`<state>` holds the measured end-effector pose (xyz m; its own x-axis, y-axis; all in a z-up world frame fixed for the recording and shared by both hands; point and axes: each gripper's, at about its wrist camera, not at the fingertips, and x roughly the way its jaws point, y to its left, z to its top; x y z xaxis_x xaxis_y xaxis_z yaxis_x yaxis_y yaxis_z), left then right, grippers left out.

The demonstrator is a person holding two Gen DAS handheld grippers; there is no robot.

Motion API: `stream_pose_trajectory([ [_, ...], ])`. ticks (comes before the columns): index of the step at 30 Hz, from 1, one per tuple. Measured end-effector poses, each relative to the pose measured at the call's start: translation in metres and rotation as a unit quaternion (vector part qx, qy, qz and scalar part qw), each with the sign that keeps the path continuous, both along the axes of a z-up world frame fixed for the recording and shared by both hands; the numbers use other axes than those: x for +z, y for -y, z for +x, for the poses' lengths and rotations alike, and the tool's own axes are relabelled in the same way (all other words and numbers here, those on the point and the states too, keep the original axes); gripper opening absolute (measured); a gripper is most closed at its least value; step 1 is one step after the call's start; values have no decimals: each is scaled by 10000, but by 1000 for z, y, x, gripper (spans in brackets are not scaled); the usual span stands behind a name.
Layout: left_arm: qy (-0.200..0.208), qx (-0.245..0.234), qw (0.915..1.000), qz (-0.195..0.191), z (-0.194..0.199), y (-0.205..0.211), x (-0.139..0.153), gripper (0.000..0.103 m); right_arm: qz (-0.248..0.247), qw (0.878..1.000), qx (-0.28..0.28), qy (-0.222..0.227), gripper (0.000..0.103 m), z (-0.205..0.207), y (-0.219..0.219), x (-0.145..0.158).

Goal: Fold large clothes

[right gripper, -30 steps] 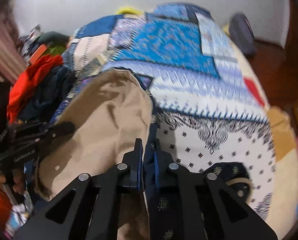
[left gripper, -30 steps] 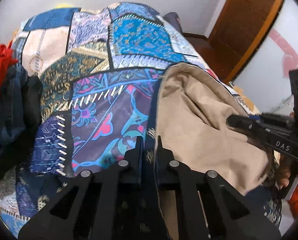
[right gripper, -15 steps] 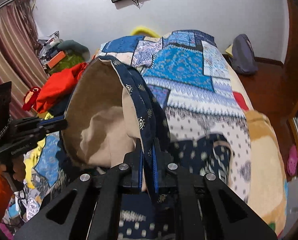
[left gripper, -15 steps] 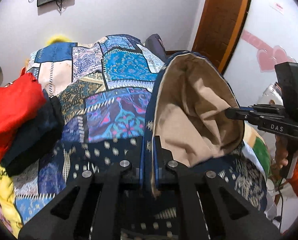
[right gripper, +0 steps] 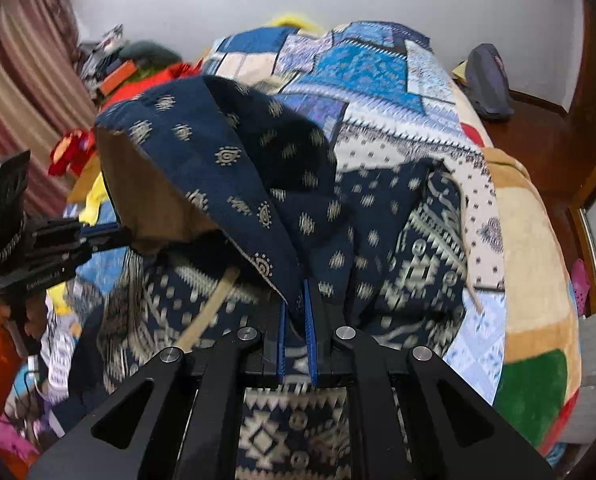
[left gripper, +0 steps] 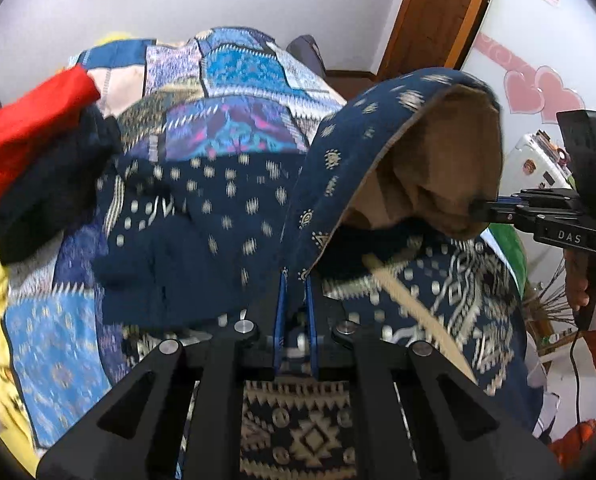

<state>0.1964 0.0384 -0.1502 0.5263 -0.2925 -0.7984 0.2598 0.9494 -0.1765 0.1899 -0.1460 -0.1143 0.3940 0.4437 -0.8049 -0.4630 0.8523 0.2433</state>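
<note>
A large navy garment (left gripper: 218, 216) with cream patterns and a tan lining (left gripper: 441, 160) hangs between both grippers above the bed. My left gripper (left gripper: 296, 280) is shut on one edge of it. My right gripper (right gripper: 296, 292) is shut on another edge of the garment (right gripper: 218, 168). In the left wrist view the right gripper (left gripper: 481, 210) shows at the right, clamped on the tan lining. In the right wrist view the left gripper (right gripper: 122, 236) shows at the left, clamped on the lining. The lower part drapes onto the bed.
A patchwork bedspread (left gripper: 234, 76) covers the bed (right gripper: 369, 64). A pile of red, dark and yellow clothes (left gripper: 30, 128) lies at the bed's left side. A wooden door (left gripper: 437, 12) and a white appliance (left gripper: 537, 164) stand to the right. A dark bag (right gripper: 489, 84) lies on the floor.
Both grippers have lifted the garment higher and pulled it towards me. Its navy patterned outside now faces the cameras more, and the tan lining shows less.
</note>
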Motion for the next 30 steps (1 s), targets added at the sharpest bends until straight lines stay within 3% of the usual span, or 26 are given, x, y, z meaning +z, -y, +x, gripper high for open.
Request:
stream_pose_trajectory([
  [7,-257,226,9992,224,-35,-12,-17,12,132,9971,-187,-724,11,-21,12,-34],
  [14,-329,643,9969,308,-47,-38,-22,13,18,9939,-548,-955,11,-25,38,-38],
  [19,38,788,9963,351,-29,-47,9,13,-33,9957,-744,-547,11,-16,47,-7],
  [24,568,602,9965,78,-1,-35,56,17,165,9971,-749,-3,13,4,37,33],
  [27,953,471,9943,-24,18,-18,83,33,291,9965,-687,378,30,13,23,50],
  [28,1026,424,9938,-49,21,-13,88,33,362,9960,-664,478,38,14,18,55],
  [30,1121,245,9933,-141,33,-1,98,35,505,9947,-612,658,43,21,6,62],
])
